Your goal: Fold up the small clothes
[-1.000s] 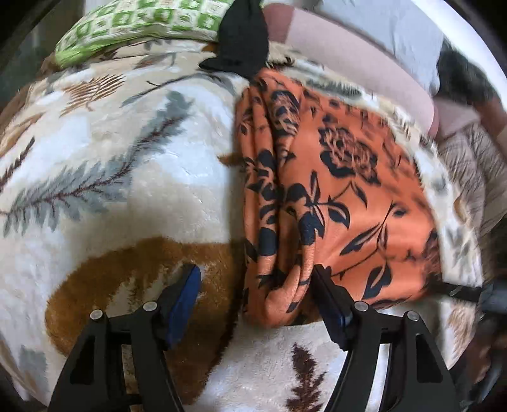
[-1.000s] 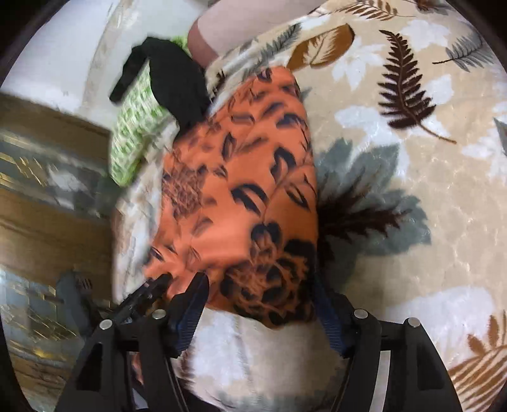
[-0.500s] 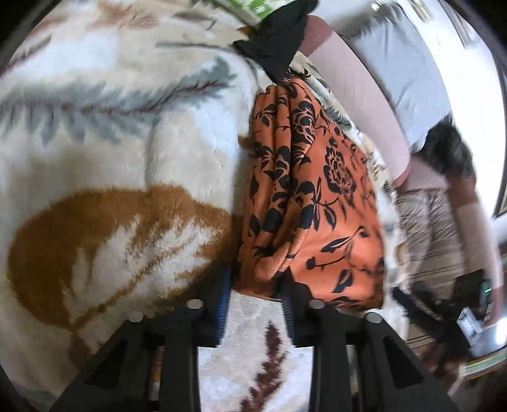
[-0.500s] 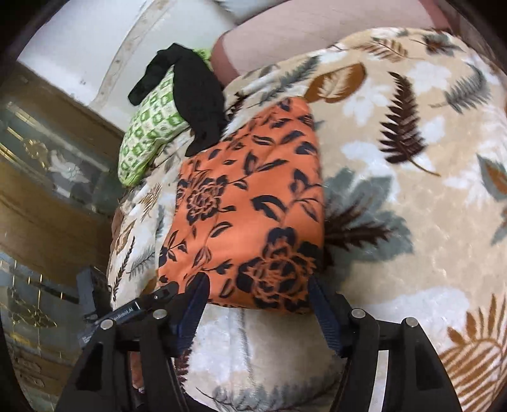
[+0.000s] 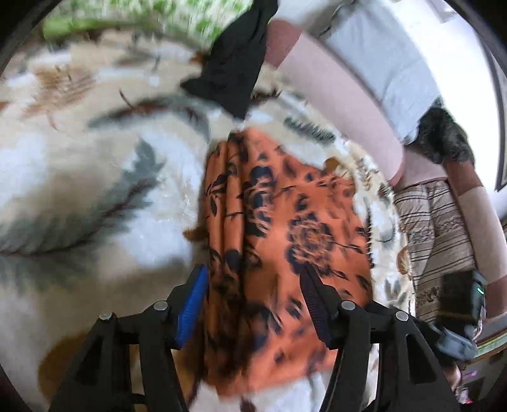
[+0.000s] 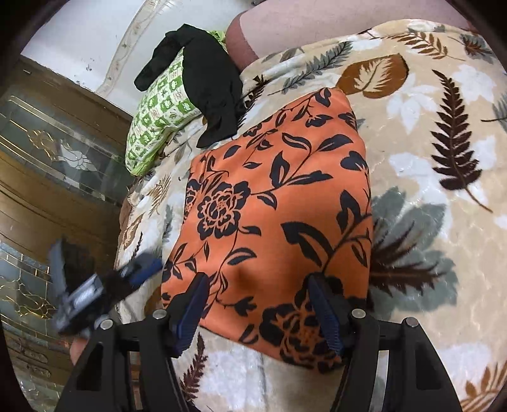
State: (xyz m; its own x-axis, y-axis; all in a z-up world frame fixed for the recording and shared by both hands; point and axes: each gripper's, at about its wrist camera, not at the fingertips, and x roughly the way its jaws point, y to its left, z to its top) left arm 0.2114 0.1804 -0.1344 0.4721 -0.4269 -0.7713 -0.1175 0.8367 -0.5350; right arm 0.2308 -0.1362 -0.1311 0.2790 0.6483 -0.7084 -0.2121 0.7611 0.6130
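The orange garment (image 6: 279, 222) is smooth, thin cloth with a slight sheen and a black floral print. The blanket (image 6: 427, 133) under it is plush, glossy fleece with embossed creases. The black garment (image 6: 209, 82) is matt cloth; the green pillow (image 6: 155, 117) is printed cotton-like cloth. The cabinet (image 6: 54, 177) is varnished wood with patterned glass. The claw pads (image 6: 190, 310) are ribbed blue rubbery plastic on matt black plastic.

Left wrist view: taken close above the leaf-patterned blanket (image 5: 95, 177), angled steeply down along the fingers, motion-blurred. Right wrist view: taken equally close, angled down from the opposite side, sharp. Shared by both: the orange floral garment (image 5: 285, 228) (image 6: 279, 222), black cloth (image 5: 234, 66) (image 6: 212, 85), green pillow (image 5: 142, 16) (image 6: 155, 111).
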